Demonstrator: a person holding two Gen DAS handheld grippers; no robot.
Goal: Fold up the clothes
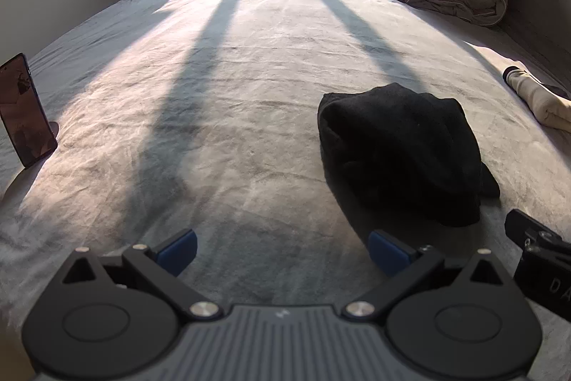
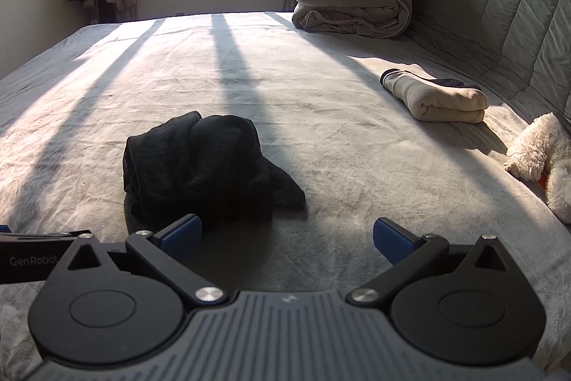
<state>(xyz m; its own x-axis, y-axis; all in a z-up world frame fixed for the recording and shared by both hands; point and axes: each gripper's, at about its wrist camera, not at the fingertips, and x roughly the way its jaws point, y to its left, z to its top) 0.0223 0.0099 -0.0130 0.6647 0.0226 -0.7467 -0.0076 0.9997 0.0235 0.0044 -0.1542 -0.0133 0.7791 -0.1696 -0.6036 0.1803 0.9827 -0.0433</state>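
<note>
Hovering both tools low over the grey bedsheet (image 1: 221, 88), side by side, nothing held. My left gripper (image 1: 282, 252) has its blue pads spread wide and bare; my right gripper (image 2: 287, 238) is the same, jaws well apart, only sheet between them. I judge this as a staging pose: both open and aimed forward, ready to take an edge each. The black garment (image 2: 200, 166) lies ahead on the bed in a crumpled mound, near the right gripper's left pad (image 2: 183, 236) and off to the right in the left wrist view, so it sits roughly between the two tools and a little forward. From the left camera the other tool shows at the right edge, just beside the mound. Garment appearance: dark knit, matte, bunched with deep creases, one flap or corner trailing out flat toward the right. What kind of garment it is I cannot tell; no hem or sleeve reads clearly against the black. It looks soft and limp, so I expect it to sag when lifted. Farther right, near the padded headboard (image 2: 499, 6), a beige garment (image 2: 435, 99) is already folded, which suggests that corner serves as the finished pile. A folded duvet (image 2: 349, 6) is stacked beyond it, well apart. A phone (image 1: 25, 113) stands propped at the left edge.
</note>
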